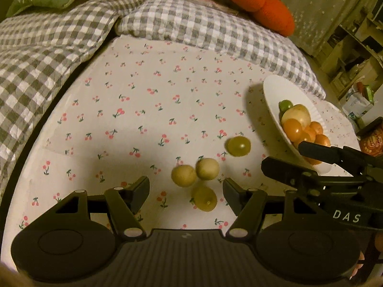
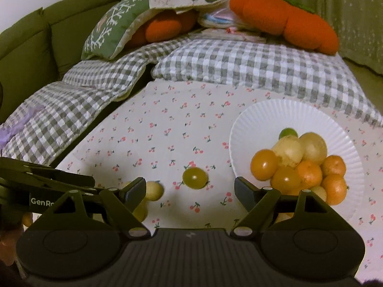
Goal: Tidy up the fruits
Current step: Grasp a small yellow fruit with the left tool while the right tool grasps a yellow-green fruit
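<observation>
Several small fruits lie loose on the cherry-print cloth. Two are pale and round, and there are two green grapes. My left gripper hovers open over this cluster, and its pads touch none of the fruit. To the right, a white plate holds a pile of orange and pale fruits and a green one. My right gripper is open and holds nothing. One green grape lies just ahead of its fingers. In the left wrist view the right gripper reaches in beside the plate.
A grey-and-white checked quilt borders the cloth at the back and left. Orange plush cushions and a green pillow lie on it. A green sofa back rises at the left. An orange patterned container stands past the plate.
</observation>
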Demonstrator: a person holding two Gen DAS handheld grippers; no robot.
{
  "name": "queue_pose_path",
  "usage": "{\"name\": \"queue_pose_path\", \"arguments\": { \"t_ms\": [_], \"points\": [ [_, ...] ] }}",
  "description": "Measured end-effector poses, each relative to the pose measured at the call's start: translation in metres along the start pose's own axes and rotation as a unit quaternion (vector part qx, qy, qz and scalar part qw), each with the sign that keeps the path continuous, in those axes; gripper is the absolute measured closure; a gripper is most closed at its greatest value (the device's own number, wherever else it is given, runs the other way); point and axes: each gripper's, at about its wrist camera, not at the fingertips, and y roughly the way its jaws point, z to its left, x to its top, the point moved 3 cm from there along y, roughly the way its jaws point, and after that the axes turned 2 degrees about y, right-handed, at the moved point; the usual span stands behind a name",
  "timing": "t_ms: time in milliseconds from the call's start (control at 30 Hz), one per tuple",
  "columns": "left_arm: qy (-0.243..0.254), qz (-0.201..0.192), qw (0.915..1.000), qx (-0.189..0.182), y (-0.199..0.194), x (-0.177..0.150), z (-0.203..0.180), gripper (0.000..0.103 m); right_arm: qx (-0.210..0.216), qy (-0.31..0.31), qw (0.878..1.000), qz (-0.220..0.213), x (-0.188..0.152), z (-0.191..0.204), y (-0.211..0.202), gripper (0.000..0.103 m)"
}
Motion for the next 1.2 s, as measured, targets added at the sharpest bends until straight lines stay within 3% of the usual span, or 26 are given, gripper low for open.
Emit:
{"name": "queue_pose_path", "arguments": {
  "t_ms": [167, 300, 367, 467, 533, 700, 1200],
  "points": [
    [0.011, 0.004, 0.9999, 0.0, 0.003, -0.005, -0.004, 0.042, 0.03, 0.065, 0.997, 0.016, 0.0, -0.014, 0.006, 0.036],
    [0.002, 0.017, 0.9992, -0.035, 0.009, -0.01, -0.009, 0.042, 0.056, 0.106, 0.992, 0.031, -0.004, -0.019, 0.015, 0.04],
    [0.003, 0.016, 0.9993, -0.035, 0.013, -0.011, -0.01, 0.042, 0.052, 0.105, 0.993, 0.032, -0.006, -0.018, 0.019, 0.046],
    [0.017, 0.014, 0.9995, -0.024, 0.017, -0.012, -0.014, 0.054, 0.029, 0.087, 0.996, 0.018, -0.007, -0.014, 0.025, 0.049],
    [0.014, 0.013, 0.9994, -0.027, 0.019, -0.013, -0.014, 0.071, 0.002, 0.058, 0.998, 0.002, -0.008, -0.008, 0.03, 0.051],
    [0.015, 0.011, 0.9995, -0.027, 0.023, -0.014, -0.015, 0.088, -0.028, 0.005, 0.999, -0.032, -0.009, 0.0, 0.038, 0.057],
    [0.019, 0.009, 0.9996, -0.019, 0.021, -0.013, -0.013, 0.089, -0.06, -0.101, 0.991, -0.067, -0.013, 0.015, 0.052, 0.068]
  ]
}}
